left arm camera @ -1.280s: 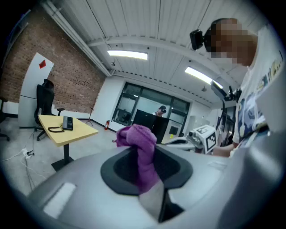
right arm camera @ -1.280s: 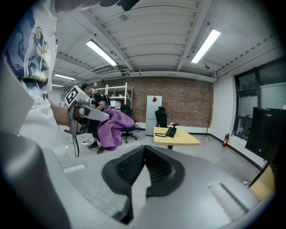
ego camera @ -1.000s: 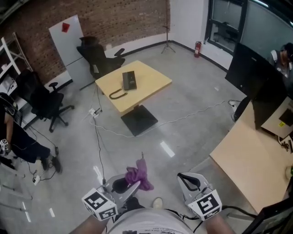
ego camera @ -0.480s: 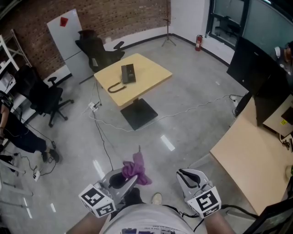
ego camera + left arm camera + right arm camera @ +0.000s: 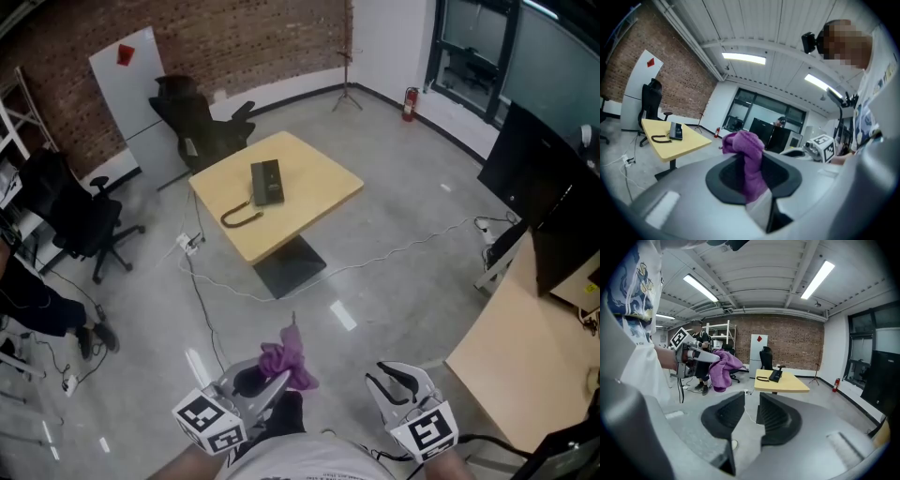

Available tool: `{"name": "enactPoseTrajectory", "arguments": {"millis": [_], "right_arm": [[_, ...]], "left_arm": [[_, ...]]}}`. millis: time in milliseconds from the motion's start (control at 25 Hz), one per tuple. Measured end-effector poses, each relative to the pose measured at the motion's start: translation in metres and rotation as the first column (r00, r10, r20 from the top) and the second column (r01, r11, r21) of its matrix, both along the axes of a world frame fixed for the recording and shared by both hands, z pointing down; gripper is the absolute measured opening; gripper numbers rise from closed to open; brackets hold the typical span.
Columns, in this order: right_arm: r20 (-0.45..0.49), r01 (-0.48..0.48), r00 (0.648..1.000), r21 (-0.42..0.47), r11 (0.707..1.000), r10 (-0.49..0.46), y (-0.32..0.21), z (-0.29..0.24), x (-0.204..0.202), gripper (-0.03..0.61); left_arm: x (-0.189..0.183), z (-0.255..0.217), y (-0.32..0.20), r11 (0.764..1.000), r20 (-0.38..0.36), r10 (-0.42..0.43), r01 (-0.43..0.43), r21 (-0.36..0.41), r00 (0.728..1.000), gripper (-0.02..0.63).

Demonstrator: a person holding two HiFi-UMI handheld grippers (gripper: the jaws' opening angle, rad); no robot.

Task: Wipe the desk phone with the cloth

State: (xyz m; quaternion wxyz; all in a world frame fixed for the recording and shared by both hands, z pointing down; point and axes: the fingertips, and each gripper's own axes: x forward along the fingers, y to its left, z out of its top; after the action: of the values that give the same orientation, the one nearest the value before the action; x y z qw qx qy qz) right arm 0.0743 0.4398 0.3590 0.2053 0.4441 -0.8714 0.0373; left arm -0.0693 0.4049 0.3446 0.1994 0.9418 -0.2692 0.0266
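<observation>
Left gripper (image 5: 272,382) has its 2 jaws pinched tight on the purple fleecy cloth (image 5: 747,157), which bunches above the pads and flops over the tip. Right gripper (image 5: 751,414): its jaws have just been opening, and there is now a clear gap between the ribbed pads, with nothing in it. And the target? The black desk phone (image 5: 267,181) lies flat on the square yellow wooden table (image 5: 319,173). It is well apart from both grippers, across the grey concrete floor (image 5: 403,225). A black looped cord (image 5: 237,217) lies just beside it, toward the table's near-left edge.

So the step in hand, I'd say, is the carry-in, since no wiping is possible from here. To do it well, hold that clamp firm so the cloth doesn't slip out on the way. Step over the thin white cable (image 5: 394,249) trailing across the floor by the table's black base (image 5: 289,265). At the table, lay the loose bulk of the cloth on the phone, not the jaw tips. The empty right gripper looks best used to pin the phone by 1 edge so it doesn't skate, well clear of that cord.
</observation>
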Motion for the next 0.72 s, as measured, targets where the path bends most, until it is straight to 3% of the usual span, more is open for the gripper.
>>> {"name": "enactPoseTrajectory", "arguments": {"millis": [440, 720], "right_arm": [[-0.004, 0.004, 1.0, 0.021, 1.0, -0.004, -0.172, -0.028, -0.057, 0.106], [-0.001, 0.054, 0.999, -0.002, 0.999, -0.054, -0.241, -0.027, -0.087, 0.121]], "left_arm": [[-0.04, -0.006, -0.171, 0.998, 0.059, 0.038, -0.04, 0.039, 0.998, 0.091], [-0.05, 0.007, -0.241, 1.0, 0.067, 0.0, 0.0, 0.004, 0.998, 0.092]]}}
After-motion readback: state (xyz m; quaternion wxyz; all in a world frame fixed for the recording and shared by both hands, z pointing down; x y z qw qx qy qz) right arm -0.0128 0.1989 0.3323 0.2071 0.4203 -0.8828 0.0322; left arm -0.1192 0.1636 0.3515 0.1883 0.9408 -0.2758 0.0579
